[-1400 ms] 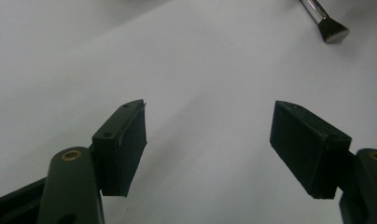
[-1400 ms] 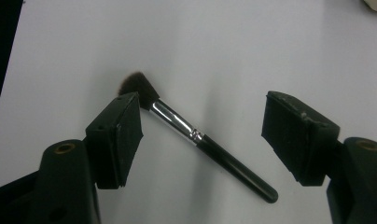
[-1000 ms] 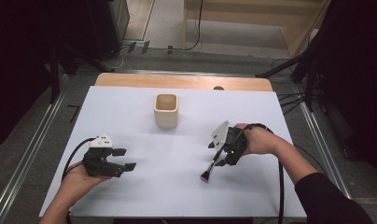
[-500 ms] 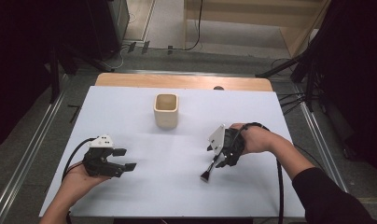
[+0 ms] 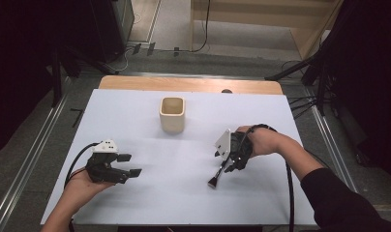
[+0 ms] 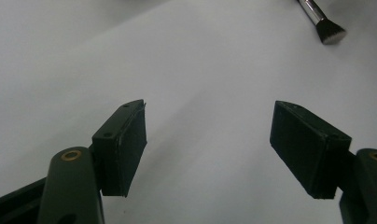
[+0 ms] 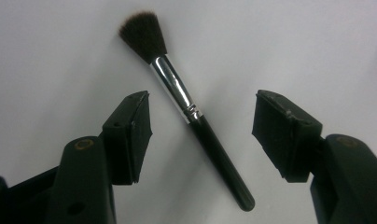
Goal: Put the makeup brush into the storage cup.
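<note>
Right claw (image 7: 200,123) jaws have just been closing, straddling the makeup brush (image 7: 186,105) lying flat on the table (image 5: 135,111) lower right of centre, no grip yet; left claw (image 5: 128,165) open, empty; pickup pending.

I can read no text, label, brand, number or sign anywhere here. The black-handled makeup brush with a silver metal ferrule (image 7: 189,105) in front of my gripper has a small dark mark where the ferrule meets the handle; it may be a printed logo, but it is too blurred for me to make out. The cream square ceramic cup (image 5: 172,115) has plain sides, and the white table top (image 5: 184,193) bears no writing that I can see.
</note>
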